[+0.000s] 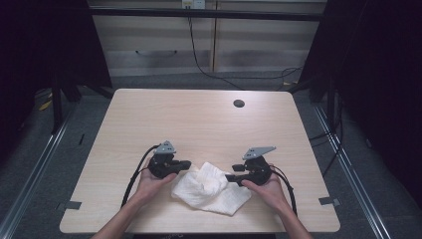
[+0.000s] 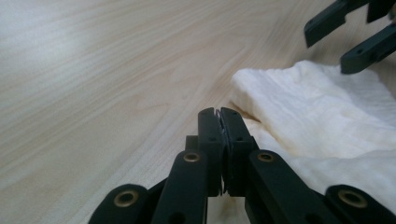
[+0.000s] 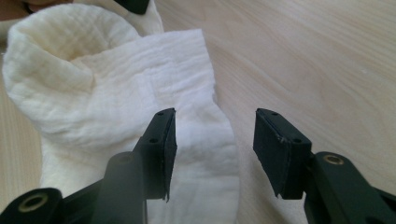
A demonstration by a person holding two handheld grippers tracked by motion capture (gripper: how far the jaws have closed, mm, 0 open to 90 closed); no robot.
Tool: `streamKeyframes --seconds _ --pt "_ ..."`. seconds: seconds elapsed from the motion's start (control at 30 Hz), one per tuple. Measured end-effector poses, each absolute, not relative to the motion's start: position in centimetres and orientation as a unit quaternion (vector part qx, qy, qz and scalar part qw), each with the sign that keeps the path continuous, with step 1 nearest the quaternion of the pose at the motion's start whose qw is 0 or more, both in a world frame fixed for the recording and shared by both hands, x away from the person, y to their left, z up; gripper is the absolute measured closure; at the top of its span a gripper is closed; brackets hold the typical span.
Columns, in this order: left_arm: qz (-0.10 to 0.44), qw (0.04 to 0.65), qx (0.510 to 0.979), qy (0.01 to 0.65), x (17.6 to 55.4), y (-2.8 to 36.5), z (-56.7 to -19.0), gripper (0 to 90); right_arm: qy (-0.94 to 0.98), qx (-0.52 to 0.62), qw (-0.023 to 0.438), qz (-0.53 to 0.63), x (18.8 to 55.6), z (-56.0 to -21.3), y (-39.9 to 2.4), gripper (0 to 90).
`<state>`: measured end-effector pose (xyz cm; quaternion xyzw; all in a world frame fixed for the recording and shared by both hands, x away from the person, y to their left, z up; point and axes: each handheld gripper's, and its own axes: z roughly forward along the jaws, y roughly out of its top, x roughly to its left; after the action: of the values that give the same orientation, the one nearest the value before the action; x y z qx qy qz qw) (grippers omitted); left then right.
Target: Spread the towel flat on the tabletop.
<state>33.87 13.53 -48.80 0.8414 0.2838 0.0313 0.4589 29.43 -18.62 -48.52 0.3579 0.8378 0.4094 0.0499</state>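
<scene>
The white cloth (image 1: 211, 187) lies crumpled at the bench's (image 1: 199, 119) six o'clock edge, unfolded yet; left gripper (image 1: 185, 164) fingers pressed together beside it, right gripper (image 1: 230, 177) fingers spread over it.

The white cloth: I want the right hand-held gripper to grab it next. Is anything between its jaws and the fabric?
Nothing visible is. The right hand-held gripper stands open right over the white cloth, whose edge lies between its jaws. The left hand-held gripper is shut at the cloth's opposite side.
</scene>
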Motion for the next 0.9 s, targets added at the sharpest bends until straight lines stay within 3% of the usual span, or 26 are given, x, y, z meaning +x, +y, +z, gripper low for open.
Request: streamKeyframes --seconds 0.47,0.7,0.9 --pt "0.046 0.535 0.794 0.285 33.6 14.2 -43.9 88.6 0.819 0.368 0.084 0.432 29.8 -46.5 -20.2 49.2" --pt "0.089 0.559 0.786 0.248 33.0 12.2 -39.8 88.6 0.811 0.374 0.115 0.434 29.6 -45.0 -21.7 48.5" --pt "0.119 0.575 0.774 0.235 33.1 12.8 -36.6 88.6 0.797 0.388 0.126 0.445 29.1 -44.2 -23.5 48.2"
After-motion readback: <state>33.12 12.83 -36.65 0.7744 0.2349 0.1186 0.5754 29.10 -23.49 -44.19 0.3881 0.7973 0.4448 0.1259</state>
